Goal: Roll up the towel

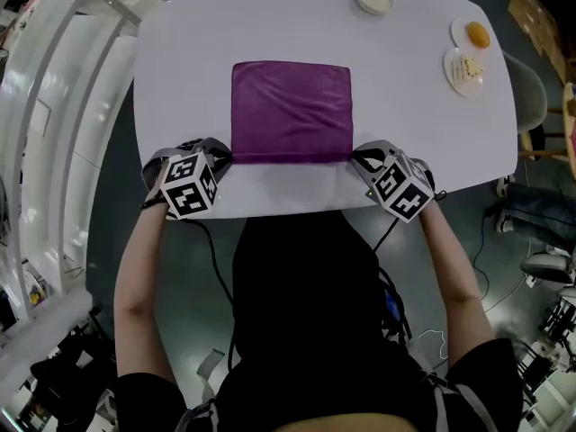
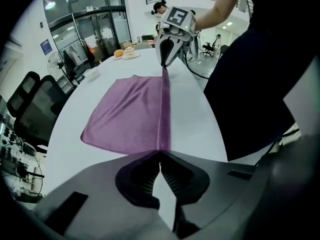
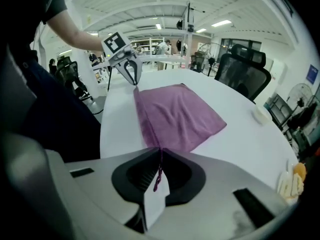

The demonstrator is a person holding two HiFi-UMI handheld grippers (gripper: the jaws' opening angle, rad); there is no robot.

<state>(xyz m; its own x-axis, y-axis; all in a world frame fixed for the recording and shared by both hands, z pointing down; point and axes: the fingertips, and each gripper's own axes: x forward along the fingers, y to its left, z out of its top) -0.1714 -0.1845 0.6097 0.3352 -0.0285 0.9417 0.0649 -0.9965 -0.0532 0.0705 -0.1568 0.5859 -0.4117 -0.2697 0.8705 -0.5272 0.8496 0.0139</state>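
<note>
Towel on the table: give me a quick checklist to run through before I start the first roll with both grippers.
1. Jaws of the left gripper closed on the towel at its near left corner: ok.
2. Jaws of the right gripper closed on the near right corner: ok.
3. Near edge pulled straight between the two grippers: ok.
4. Rest of the towel flat on the table, only light creases: ok.
5. Space past the far edge free; the bowl and the plates stand apart from the towel: ok.
6. Grip deep enough to hold through a roll: cannot tell.
</note>
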